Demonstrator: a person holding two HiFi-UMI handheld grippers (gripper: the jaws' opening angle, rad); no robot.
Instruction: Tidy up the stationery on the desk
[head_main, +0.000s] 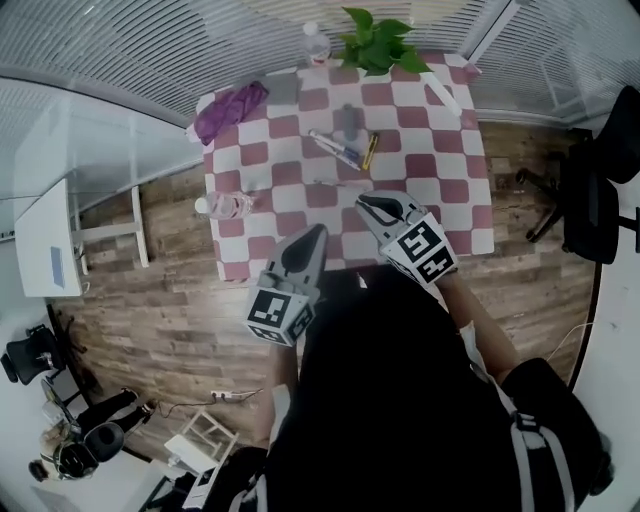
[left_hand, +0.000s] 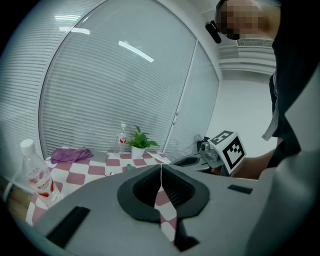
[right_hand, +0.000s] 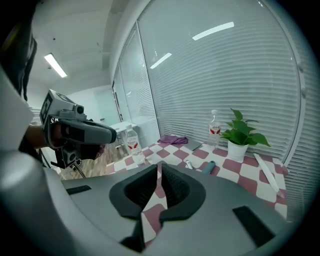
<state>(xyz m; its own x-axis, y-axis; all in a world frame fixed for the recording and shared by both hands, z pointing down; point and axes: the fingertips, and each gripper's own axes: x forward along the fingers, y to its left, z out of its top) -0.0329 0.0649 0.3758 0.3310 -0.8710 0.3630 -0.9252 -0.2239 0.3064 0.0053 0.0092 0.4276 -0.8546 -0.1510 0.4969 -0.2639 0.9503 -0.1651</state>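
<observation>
Landmark: the plant (head_main: 378, 42) at the far edge of the table (head_main: 440, 190) (red-and-white checked cloth).

Containers:
- The white pot (right_hand: 236, 149) holds 1 leafy green plant.
- Bottle 1 (head_main: 316, 42) stands upright and capped, just left of the plant. I can't read its fill level.
- Bottle 2 (left_hand: 37, 176) is well away from the plant, at the table's left edge. It has a white cap and a red label, and its contents look clear.

Stationery:
- The pens (head_main: 345, 150) lie loose on the cloth in a small cluster, on the person's side of the plant, about mid-table.
- A teal tube (right_hand: 208, 167) lies between the pens and the plant.
- A white ruler (head_main: 441, 92) lies just right of the plant.

A purple cloth (head_main: 232, 108) lies far left of the plant.

Tools:
- Left gripper (head_main: 318, 232): jaws pressed together, nothing between them.
- Right gripper (head_main: 365, 200): tips meeting, also empty.
- Both hang over the table's near side, well short of the plant and clear of the pens.
</observation>
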